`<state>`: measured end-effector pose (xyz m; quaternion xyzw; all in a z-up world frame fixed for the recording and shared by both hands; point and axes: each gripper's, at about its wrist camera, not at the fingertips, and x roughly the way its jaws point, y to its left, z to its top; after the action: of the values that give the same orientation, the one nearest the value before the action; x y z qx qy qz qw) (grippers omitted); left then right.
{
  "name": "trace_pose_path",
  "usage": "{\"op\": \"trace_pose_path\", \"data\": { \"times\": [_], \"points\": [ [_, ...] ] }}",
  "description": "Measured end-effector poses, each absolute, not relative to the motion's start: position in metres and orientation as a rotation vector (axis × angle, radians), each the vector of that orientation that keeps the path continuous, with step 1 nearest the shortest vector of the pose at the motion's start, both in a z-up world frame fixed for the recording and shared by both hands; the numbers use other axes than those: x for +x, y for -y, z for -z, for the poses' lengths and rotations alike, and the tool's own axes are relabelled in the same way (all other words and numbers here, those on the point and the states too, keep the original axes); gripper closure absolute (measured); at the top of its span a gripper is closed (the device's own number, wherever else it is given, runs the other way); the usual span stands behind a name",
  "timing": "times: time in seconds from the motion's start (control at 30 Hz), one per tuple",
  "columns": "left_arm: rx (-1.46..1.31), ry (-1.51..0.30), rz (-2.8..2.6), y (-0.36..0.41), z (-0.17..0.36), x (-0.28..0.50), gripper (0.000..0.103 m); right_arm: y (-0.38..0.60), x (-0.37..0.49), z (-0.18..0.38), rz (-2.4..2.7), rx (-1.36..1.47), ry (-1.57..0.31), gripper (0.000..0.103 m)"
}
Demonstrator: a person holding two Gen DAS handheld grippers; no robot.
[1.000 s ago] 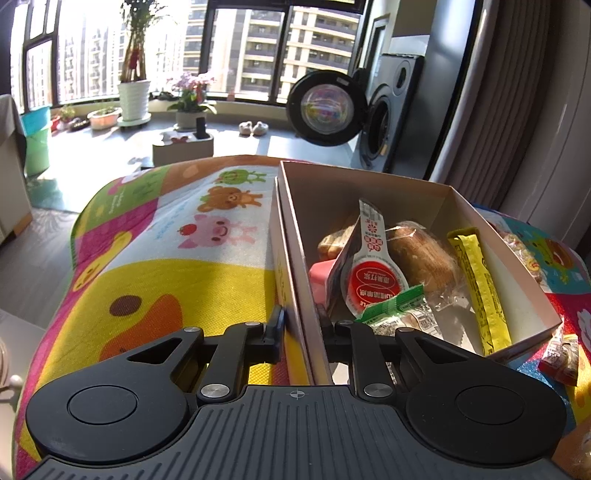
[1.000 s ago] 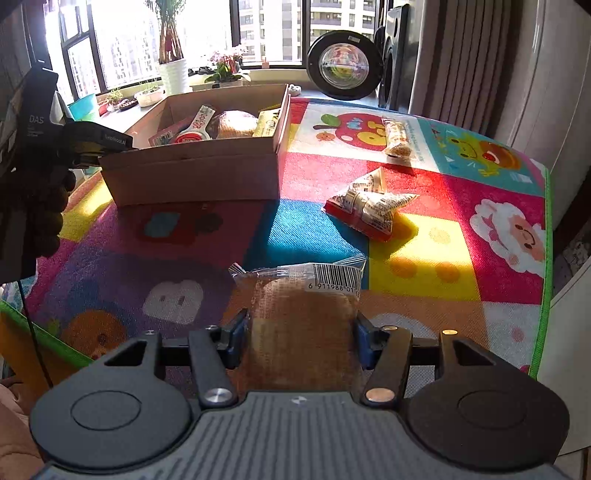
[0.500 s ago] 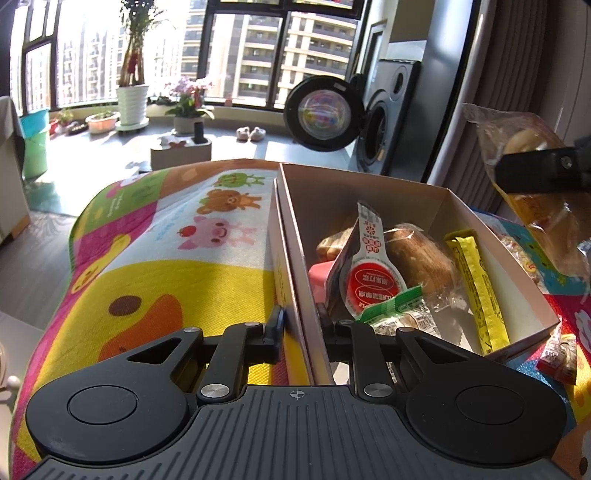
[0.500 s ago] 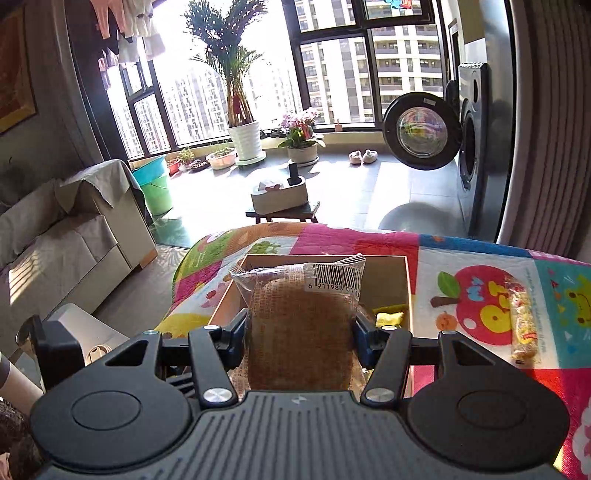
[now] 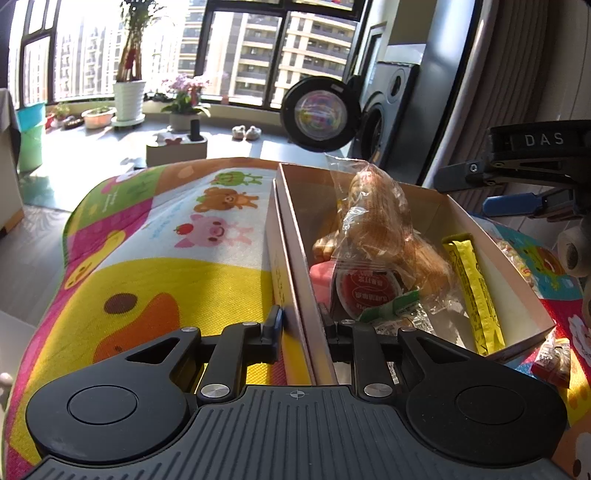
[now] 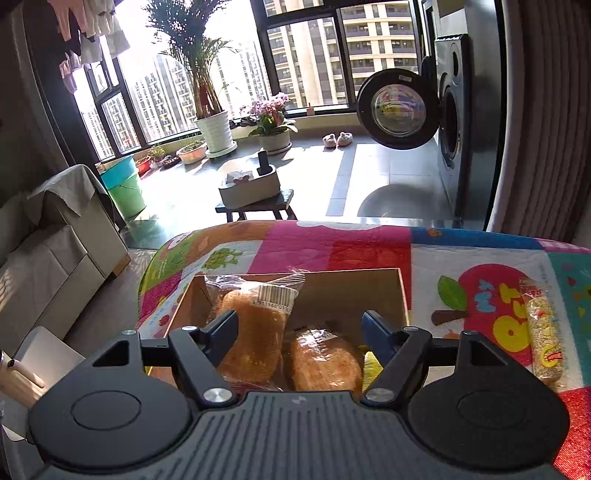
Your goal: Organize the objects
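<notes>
Two crinkly plastic-wrapped bread loaves inside cardboard box [image 6: 369,291]
Right gripper [image 6: 299,325] spread wide, lower centre; left gripper [image 5: 299,321] clamped on box wall

Home, high-rise flat living area: a front-load washing machine [image 6: 448,122] with its door open, potted plants [image 6: 216,125] by tall windows [image 6: 306,55], slippers [image 6: 338,139] on the tiled floor, a covered sofa [image 6: 55,236], and laundry [image 6: 92,33] hung overhead are seen.

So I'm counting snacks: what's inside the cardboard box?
Cardboard box holds two wrapped bread rolls, a red-lidded cup, a yellow stick pack; anything underneath is hidden.
</notes>
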<state>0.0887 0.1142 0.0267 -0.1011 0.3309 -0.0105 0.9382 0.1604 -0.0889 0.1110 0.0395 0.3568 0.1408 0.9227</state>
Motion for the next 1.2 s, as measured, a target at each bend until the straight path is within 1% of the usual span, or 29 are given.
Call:
{"op": "trace_pose_path", "data": {
  "times": [0.07,0.1,0.2,0.37,0.5,0.63,0.83,0.93,1.07,1.13,1.2],
  "points": [
    [-0.209,-0.676,0.022,-0.115,-0.027,0.089,0.081,0.109,0.155,-0.112,-0.237,0.063,-0.722,0.023],
    [-0.208,-0.676,0.022,-0.115,-0.027,0.089,0.081,0.121,0.151,-0.112,-0.199,0.046,-0.713,0.020],
    [-0.212,-0.678,0.024,-0.115,-0.026,0.090,0.081,0.157,0.147,-0.111,-0.101,0.042,-0.702,0.018],
    [-0.213,-0.678,0.022,-0.114,-0.025,0.090,0.081,0.229,0.163,-0.097,0.070,0.160,-0.737,0.016],
    [-0.213,-0.678,0.023,-0.114,-0.026,0.090,0.081,0.268,0.172,-0.066,0.149,0.264,-0.810,0.015],
    [-0.211,-0.679,0.024,-0.114,-0.026,0.091,0.081,0.268,0.160,-0.042,0.110,0.307,-0.867,0.015],
    [-0.216,-0.679,0.018,-0.114,-0.025,0.091,0.081,0.239,0.134,-0.044,0.033,0.224,-0.861,0.013],
    [-0.216,-0.680,0.017,-0.114,-0.025,0.091,0.082,0.235,0.146,-0.048,0.049,0.183,-0.827,0.013],
    [-0.214,-0.680,0.017,-0.114,-0.025,0.091,0.082,0.241,0.186,-0.040,0.098,0.165,-0.840,0.013],
    [-0.215,-0.679,0.018,-0.114,-0.025,0.091,0.081,0.242,0.208,-0.032,0.128,0.134,-0.855,0.016],
    [-0.215,-0.680,0.018,-0.114,-0.025,0.091,0.081,0.242,0.225,-0.026,0.144,0.128,-0.878,0.024]
  ]
}}
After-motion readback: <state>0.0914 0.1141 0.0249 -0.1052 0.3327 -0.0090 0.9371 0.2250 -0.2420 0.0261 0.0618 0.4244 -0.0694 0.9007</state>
